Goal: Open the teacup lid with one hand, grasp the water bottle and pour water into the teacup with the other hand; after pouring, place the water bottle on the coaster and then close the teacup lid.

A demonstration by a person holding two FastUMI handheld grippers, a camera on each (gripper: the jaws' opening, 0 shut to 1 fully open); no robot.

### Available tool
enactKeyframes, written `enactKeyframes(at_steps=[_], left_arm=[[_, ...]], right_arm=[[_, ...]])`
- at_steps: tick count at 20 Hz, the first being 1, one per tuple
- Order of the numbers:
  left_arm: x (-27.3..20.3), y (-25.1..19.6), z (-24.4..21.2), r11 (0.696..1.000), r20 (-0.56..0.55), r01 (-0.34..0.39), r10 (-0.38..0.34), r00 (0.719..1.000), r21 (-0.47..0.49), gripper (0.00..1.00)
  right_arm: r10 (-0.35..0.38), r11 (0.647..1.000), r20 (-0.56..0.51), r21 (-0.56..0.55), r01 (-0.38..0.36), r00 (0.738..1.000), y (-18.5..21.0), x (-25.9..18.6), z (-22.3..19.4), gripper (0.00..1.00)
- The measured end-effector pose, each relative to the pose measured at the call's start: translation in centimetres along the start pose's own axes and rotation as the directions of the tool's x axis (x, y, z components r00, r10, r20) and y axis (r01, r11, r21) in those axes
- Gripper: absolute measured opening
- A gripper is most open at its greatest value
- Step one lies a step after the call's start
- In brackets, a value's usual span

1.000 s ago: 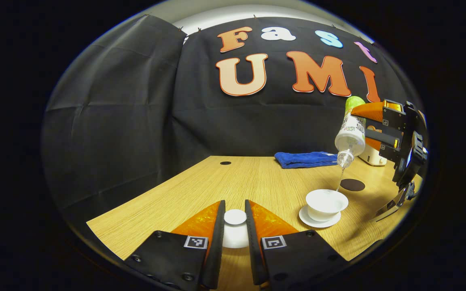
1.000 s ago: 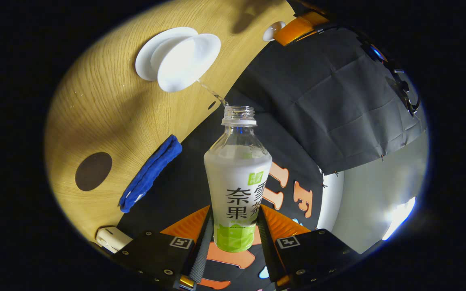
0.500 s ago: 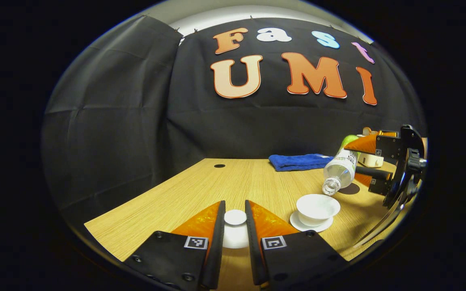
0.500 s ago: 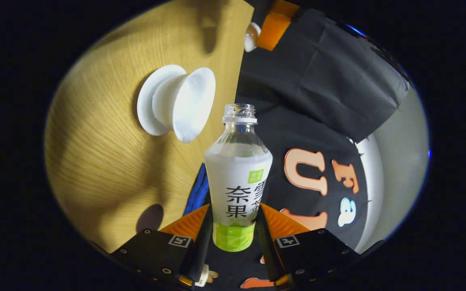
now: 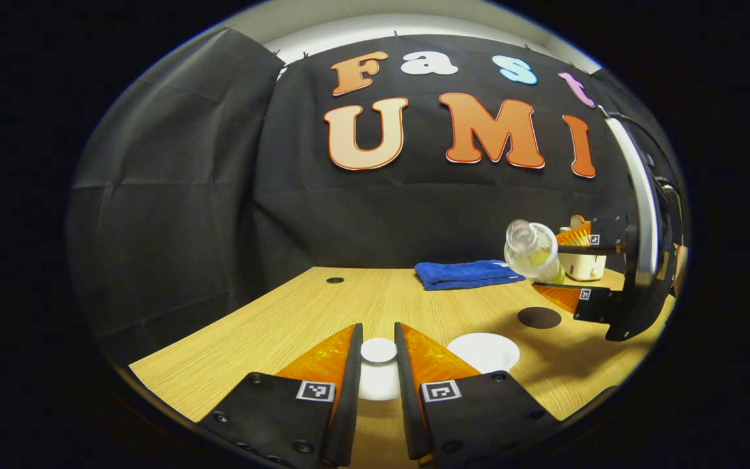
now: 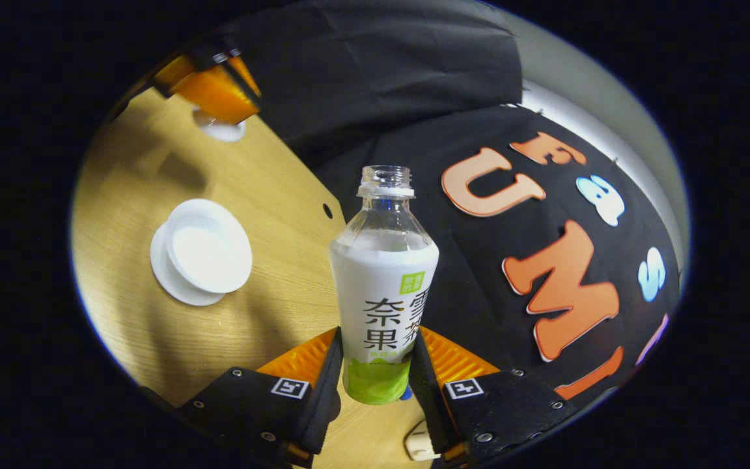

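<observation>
The wooden tabletop (image 5: 323, 312) has wide bare grain across its left half and far-left corner, where a small dark hole (image 5: 334, 280) sits near the far edge against the black cloth wall (image 5: 173, 195).

The left gripper (image 5: 379, 365) has its jaws closed narrowly on the round knob of the white teacup lid (image 5: 379, 352), both fingers pressing it, low over the near edge. Just beside it to the right stands the open white teacup (image 6: 209, 251), smooth and round-rimmed, on its white saucer (image 6: 163, 273).

The right gripper (image 6: 375, 381) clamps the lower, green-banded part of the water bottle (image 6: 383, 286), a clear plastic bottle with a white label and no cap; in the left gripper view it hangs above the tabletop's right side, mouth toward the camera. Beneath it lies the flat, dark round coaster (image 5: 539, 317), apart from the cup.

Along the far edge lie a folded blue towel (image 5: 463, 273) and a cream-coloured box (image 5: 583, 264), partly hidden behind the right gripper.
</observation>
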State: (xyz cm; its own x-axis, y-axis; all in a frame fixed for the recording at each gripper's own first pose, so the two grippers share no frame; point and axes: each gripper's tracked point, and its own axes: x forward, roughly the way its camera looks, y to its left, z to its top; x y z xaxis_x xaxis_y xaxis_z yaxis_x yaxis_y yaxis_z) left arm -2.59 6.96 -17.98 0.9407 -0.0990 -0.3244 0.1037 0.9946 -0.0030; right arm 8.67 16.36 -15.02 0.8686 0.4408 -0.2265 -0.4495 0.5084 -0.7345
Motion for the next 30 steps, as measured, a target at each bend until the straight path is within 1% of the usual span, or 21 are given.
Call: enactKeyframes(at_steps=[1,2,4,5,7,8,10,13,14,16,18,21,22,24,25,26,28,29,30], left_arm=[[0.2,-0.1,0.5,1.000,0.004,0.008,-0.008,1.000,-0.002,0.34],[0.1,-0.3,0.9,1.000,0.009,0.013,-0.013,1.000,-0.005,0.34],[0.1,-1.1,1.6,1.000,0.023,0.026,-0.026,0.999,-0.012,0.34],[0.2,-1.3,2.0,0.999,0.030,0.031,-0.031,0.999,-0.014,0.34],[0.1,-1.9,2.3,0.999,0.038,0.040,-0.040,0.998,-0.016,0.34],[0.0,-2.0,2.2,0.999,0.037,0.042,-0.041,0.998,-0.014,0.34],[-0.1,-2.3,2.0,0.999,0.035,0.043,-0.042,0.998,-0.011,0.34],[-0.3,-2.2,1.6,0.999,0.026,0.038,-0.038,0.999,-0.018,0.34],[-0.3,-2.3,1.4,0.999,0.022,0.038,-0.038,0.999,-0.020,0.34],[-0.4,-2.5,1.4,0.999,0.019,0.039,-0.038,0.999,-0.022,0.34],[-0.4,-2.7,1.3,0.999,0.016,0.038,-0.038,0.999,-0.018,0.34],[-0.2,-3.0,1.1,0.999,0.008,0.041,-0.040,0.999,-0.017,0.34],[-0.4,-3.2,1.0,0.999,0.006,0.043,-0.043,0.999,-0.016,0.34],[-0.3,-3.6,0.9,0.999,0.003,0.049,-0.049,0.999,-0.016,0.34],[-0.1,-4.1,1.1,0.999,-0.001,0.051,-0.051,0.999,-0.016,0.34],[0.0,-4.4,1.1,0.998,-0.003,0.054,-0.055,0.999,-0.019,0.35],[0.3,-5.0,1.0,0.997,-0.008,0.067,-0.067,0.998,-0.028,0.34],[0.4,-5.6,1.0,0.996,-0.010,0.077,-0.077,0.997,-0.035,0.31],[0.5,-6.0,1.1,0.996,-0.011,0.082,-0.082,0.997,-0.038,0.34]], right_arm=[[-0.007,0.997,-0.009,0.074,0.007,1.000,0.0,-0.1,-0.2,0.62],[-0.009,0.989,-0.017,0.147,0.012,1.000,0.2,-0.5,-0.4,0.61],[-0.011,0.961,-0.031,0.274,0.019,0.999,0.5,-0.4,-0.8,0.62],[-0.013,0.941,-0.039,0.338,0.025,0.999,0.8,-0.1,-1.1,0.61],[0.023,0.878,-0.068,0.478,0.013,0.997,2.2,0.5,-1.9,0.61],[0.038,0.848,-0.082,0.530,0.011,0.996,2.8,1.0,-2.4,0.62],[0.059,0.797,-0.117,0.603,0.024,0.991,3.5,0.9,-2.7,0.62],[0.088,0.713,-0.128,0.700,0.027,0.988,4.3,1.1,-2.7,0.62],[0.093,0.690,-0.132,0.723,0.032,0.987,4.4,1.1,-2.6,0.61],[0.107,0.654,-0.137,0.756,0.035,0.985,5.0,1.1,-2.7,0.61],[0.120,0.629,-0.151,0.776,0.042,0.981,5.5,1.0,-3.0,0.62],[0.144,0.575,-0.142,0.817,0.034,0.979,6.3,1.0,-3.1,0.62],[0.151,0.564,-0.141,0.825,0.032,0.978,6.6,0.8,-3.1,0.61],[0.152,0.556,-0.144,0.830,0.036,0.978,6.8,0.8,-3.3,0.62],[0.152,0.552,-0.144,0.833,0.036,0.978,6.9,0.8,-3.2,0.59],[0.148,0.548,-0.139,0.836,0.036,0.979,6.9,1.1,-3.3,0.62],[0.146,0.554,-0.136,0.832,0.033,0.980,6.9,0.9,-3.2,0.62],[0.142,0.560,-0.136,0.828,0.033,0.980,6.9,0.9,-3.3,0.62],[0.142,0.565,-0.134,0.824,0.031,0.981,7.0,1.0,-3.3,0.64]])
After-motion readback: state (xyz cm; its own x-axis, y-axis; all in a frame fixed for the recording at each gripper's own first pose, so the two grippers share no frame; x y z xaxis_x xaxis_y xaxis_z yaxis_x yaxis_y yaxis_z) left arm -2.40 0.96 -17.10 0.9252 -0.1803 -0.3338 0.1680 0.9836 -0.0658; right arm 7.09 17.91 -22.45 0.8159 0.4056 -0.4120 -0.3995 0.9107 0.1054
